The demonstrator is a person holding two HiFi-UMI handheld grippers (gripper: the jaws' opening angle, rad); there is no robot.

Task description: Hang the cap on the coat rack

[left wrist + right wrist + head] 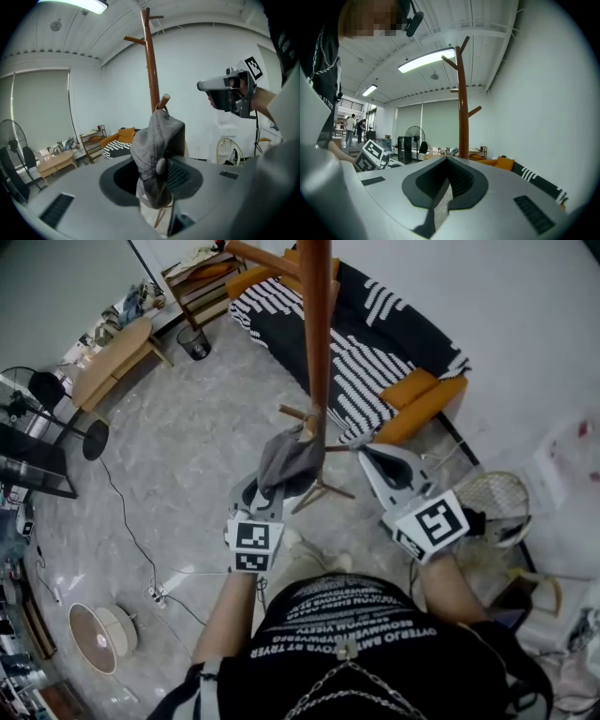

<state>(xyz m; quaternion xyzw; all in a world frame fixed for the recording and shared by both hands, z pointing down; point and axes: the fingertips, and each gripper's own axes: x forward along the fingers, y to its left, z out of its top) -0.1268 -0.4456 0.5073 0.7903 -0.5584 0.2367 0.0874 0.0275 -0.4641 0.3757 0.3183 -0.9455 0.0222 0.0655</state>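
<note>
- Two hand-held grippers show in the head view. My left hand-held gripper [278, 486] sits right at the soft grey fabric cap [289, 460], and my right hand-held gripper [394, 472] is off to the side, apart from it.
- Still in the head view, the cap hangs against the pole of the reddish-brown wooden coat rack [318, 334]. It is draped from a short lower peg [296, 413] above the pale marbled floor [178, 446].
- Beyond the rack stands an orange sofa with a black-and-white striped cover [375, 343].
- In the left gripper view, the cap [157, 147] hangs down between the jaws of my left hand-held gripper [159, 187]. Its top is hooked over the upward-slanting peg [163, 100] of the coat rack [150, 61].
- Those jaws are released. They stand apart, and floor shows through the gap below the cap. The ribbed pad [178, 174] sits just beside the fabric, and I cannot tell whether it touches.
- The same view shows my right hand-held gripper [204, 86] held up at the upper right, roughly level and well apart from the cap.
- In the right gripper view, my right hand-held gripper [446, 185] is clenched on nothing, its jaws meeting in a thin line.
- The coat rack [462, 108] rises straight ahead of it, and a black-and-white marker cube [370, 157] of my other gripper shows at the left.
</note>
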